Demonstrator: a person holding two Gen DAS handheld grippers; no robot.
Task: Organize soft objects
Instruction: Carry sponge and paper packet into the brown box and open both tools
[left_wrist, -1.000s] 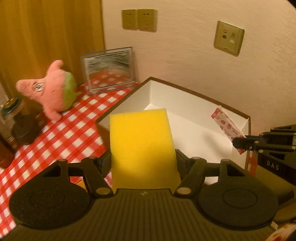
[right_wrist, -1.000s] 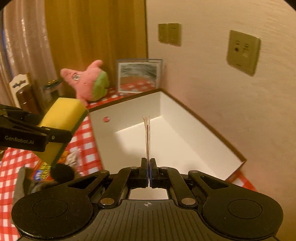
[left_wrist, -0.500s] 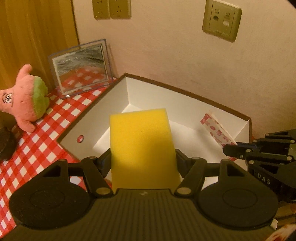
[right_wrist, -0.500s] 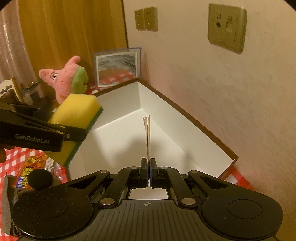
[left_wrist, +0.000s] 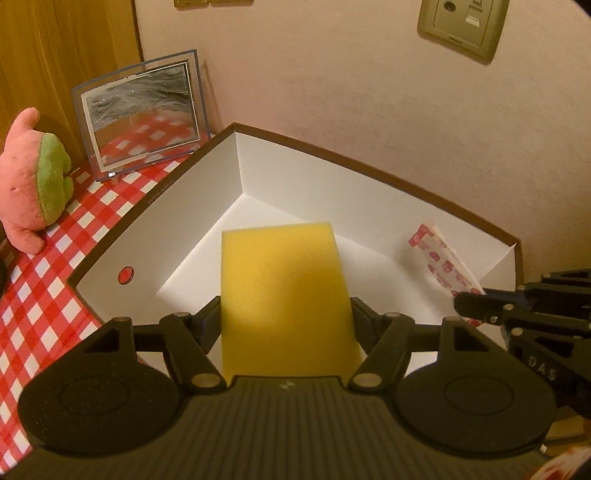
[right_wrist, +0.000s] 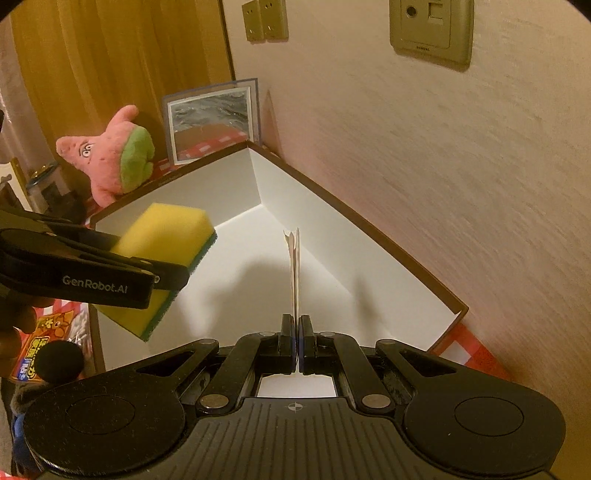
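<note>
The white box (left_wrist: 192, 206), brown-rimmed w/ a red dot on one inner wall, sat on the red-checked tablecloth (left_wrist: 55, 258) against the wall, corner toward both cams. Behind it a framed pic (left_wrist: 142, 110) leaned upright by the curtain; the pink & green plush (right_wrist: 110, 155) lay on the cloth just beside the box's outer wall, near the frame. Left gripper (left_wrist: 286, 317) was clamped on the yellow sponge (left_wrist: 284, 299), one finger on each side, sponge sticking fwd over the box interior; right cam showed its green scrub layer underneath & the sponge (right_wrist: 166, 251) held above the box floor, not touching it, tilted down. Right gripper (right_wrist: 296, 328) was closed tight on a thin flat packet (right_wrist: 294, 269), edge-on in its own view; left cam showed the packet (left_wrist: 443, 266) as white w/ red print, held over the box's right end near the far wall. Couldn't tell if the packet touched the floor. Two grippers were apart, both over the box. A colourful printed bag (right_wrist: 40, 343) lay outside the box at lower left of right cam.
</note>
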